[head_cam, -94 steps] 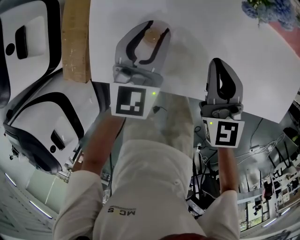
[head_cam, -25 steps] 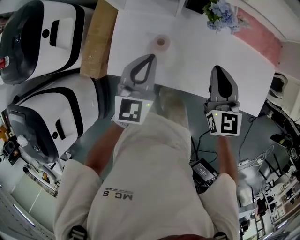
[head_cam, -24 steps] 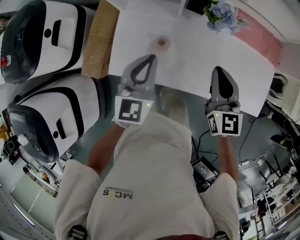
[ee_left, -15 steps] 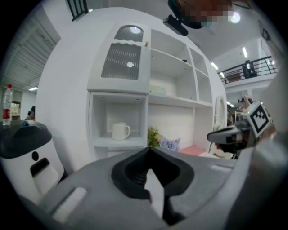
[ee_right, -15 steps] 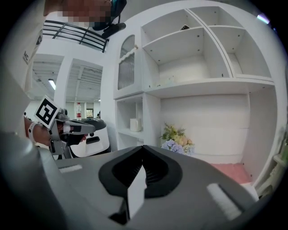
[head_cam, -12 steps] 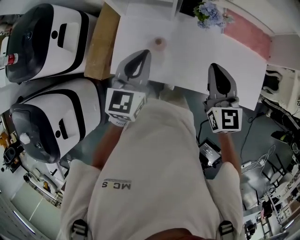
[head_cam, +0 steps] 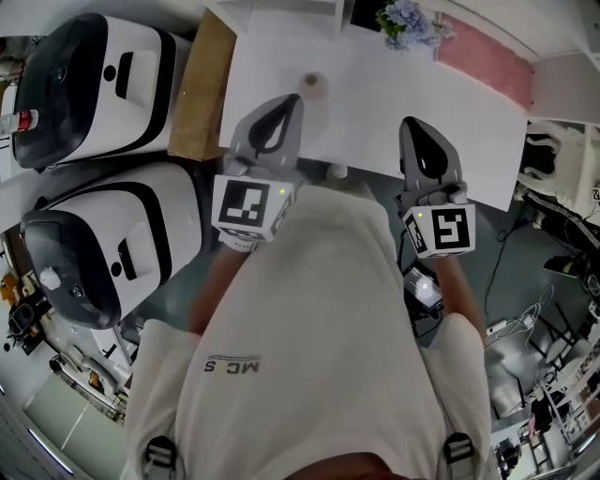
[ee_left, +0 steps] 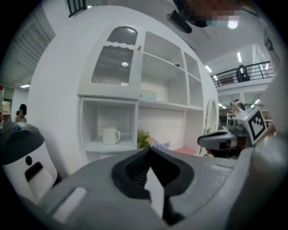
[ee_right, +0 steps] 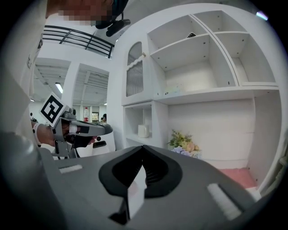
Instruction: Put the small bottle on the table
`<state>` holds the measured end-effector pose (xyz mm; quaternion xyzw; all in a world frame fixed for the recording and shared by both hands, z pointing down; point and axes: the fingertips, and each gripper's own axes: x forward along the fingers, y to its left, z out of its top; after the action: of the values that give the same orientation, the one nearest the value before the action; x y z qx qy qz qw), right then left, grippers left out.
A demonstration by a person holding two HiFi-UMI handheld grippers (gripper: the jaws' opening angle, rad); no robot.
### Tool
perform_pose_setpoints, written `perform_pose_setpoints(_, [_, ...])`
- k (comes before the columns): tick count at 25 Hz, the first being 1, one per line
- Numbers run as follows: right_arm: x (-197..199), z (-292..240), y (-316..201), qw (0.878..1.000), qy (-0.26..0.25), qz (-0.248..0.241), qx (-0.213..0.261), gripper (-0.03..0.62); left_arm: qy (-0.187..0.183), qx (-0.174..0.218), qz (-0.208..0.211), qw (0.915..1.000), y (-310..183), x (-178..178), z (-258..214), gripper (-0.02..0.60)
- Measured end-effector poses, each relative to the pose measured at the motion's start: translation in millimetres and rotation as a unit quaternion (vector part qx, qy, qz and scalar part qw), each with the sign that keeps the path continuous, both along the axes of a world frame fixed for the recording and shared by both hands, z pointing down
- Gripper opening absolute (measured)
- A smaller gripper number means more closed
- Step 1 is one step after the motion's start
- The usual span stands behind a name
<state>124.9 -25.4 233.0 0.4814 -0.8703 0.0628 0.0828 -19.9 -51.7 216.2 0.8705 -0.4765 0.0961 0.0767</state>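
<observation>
**A:** What sort of place is this?

**B:** A large indoor robotics lab or test hall, with a mock home corner set up inside it.

**A:** What shows the lab?

**B:** Two big white-and-black machines (head_cam: 112, 75) stand on a grey floor (head_cam: 183, 281) beside a white desk (head_cam: 375, 103). Loose cables (head_cam: 553, 248) trail across the floor. In the left gripper view, an upper walkway with a dark railing (ee_left: 243, 72) runs overhead under strip lights (ee_left: 208, 68).

**A:** And the home corner?

**B:** A white shelf unit (ee_left: 157, 81) stands behind the desk, and a white mug (ee_left: 109, 134) sits in one compartment. A bunch of blue and white flowers (head_cam: 405, 19) is at the desk's far edge, near a pink strip (head_cam: 483, 67).
</observation>
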Motion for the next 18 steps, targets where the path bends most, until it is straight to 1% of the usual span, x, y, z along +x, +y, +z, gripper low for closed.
perform_pose_setpoints(6, [-1.3,-1.2,7.6,1.000,0.011,-0.002,0.003,-0.014,0.006,0.006,0.002,1.0000,3.5,2.1,0.3,0.002])
perform_pose_setpoints(18, [7.8,-5.4,8.9,1.000,0.014,0.006,0.001,-0.014,0.012,0.003,0.009,0.9999,7.1,15.4,3.7,0.002])
